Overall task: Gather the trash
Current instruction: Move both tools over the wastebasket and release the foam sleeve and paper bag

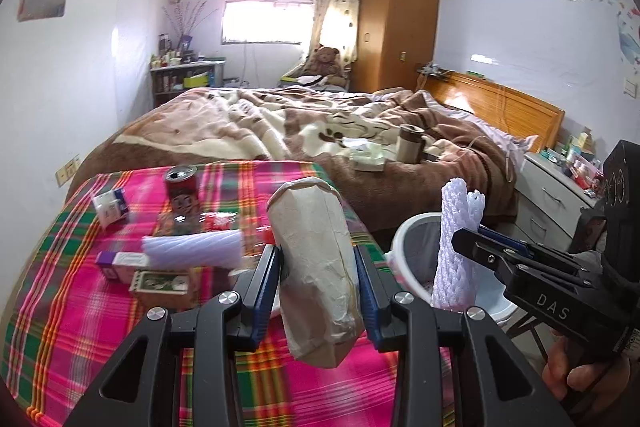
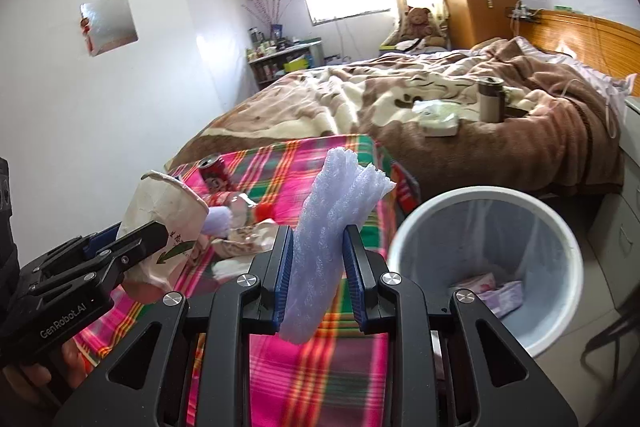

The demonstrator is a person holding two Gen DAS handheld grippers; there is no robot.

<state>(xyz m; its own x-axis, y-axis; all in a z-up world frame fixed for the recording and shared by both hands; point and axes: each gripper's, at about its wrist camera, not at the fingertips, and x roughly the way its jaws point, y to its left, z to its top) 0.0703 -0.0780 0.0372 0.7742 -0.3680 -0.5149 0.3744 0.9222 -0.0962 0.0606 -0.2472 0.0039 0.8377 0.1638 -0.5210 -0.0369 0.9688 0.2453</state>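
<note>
My left gripper (image 1: 318, 259) is shut on a crumpled beige paper cup (image 1: 316, 255), held above the pink plaid cloth (image 1: 100, 327). The same cup (image 2: 160, 223) shows in the right wrist view at lower left, pinched by the left gripper (image 2: 160, 231). My right gripper (image 2: 316, 247) is shut on a white foam net sleeve (image 2: 328, 239), which stands upright. In the left wrist view that sleeve (image 1: 456, 247) and the right gripper (image 1: 464, 235) hang over the rim of the white trash bin (image 1: 408, 231). The bin (image 2: 412, 223) stands on the floor to the right, with some wrappers inside.
On the plaid cloth lie a red can (image 1: 182, 187), another foam sleeve (image 1: 192, 247), small boxes (image 1: 120, 261) and wrappers. Behind is a bed with a brown blanket (image 1: 280, 123), a thermos (image 1: 408, 143) and a tissue pack. A white nightstand (image 1: 552, 187) stands right of the bin.
</note>
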